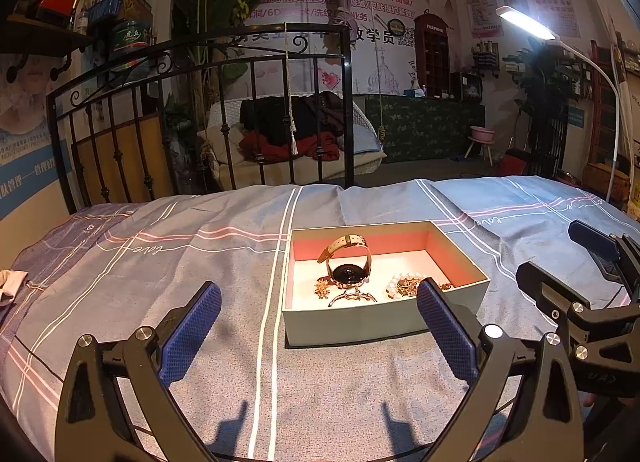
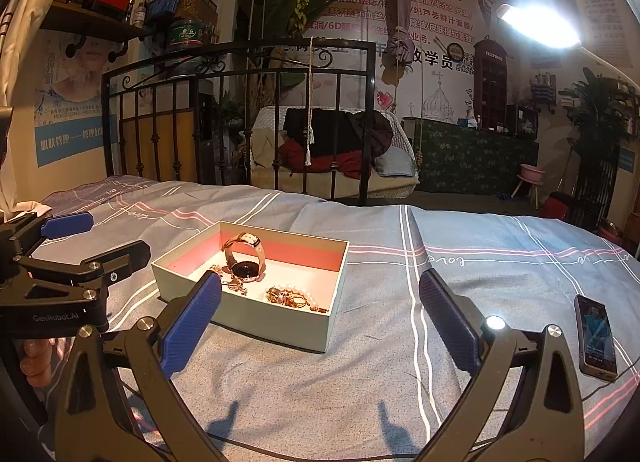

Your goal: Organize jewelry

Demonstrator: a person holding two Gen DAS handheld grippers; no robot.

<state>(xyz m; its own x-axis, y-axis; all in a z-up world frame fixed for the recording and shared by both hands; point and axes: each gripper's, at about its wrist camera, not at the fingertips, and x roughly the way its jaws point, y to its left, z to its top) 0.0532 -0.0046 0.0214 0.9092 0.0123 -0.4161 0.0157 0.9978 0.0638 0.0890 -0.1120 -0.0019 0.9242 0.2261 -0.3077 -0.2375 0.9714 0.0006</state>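
Both grippers are sitting wide apart, holding nothing. Box [image 1: 384, 318] with watch [image 1: 349, 262] and pearl bracelet [image 2: 296, 294] is lying straight ahead of left gripper [image 1: 318, 322]; right gripper [image 2: 320, 318] is facing it from the right, similarly near.

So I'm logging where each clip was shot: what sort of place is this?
Probably a beauty salon: skincare posters cover the wall, a treatment lamp is lit, and the jewelry box sits on a sheeted bed.
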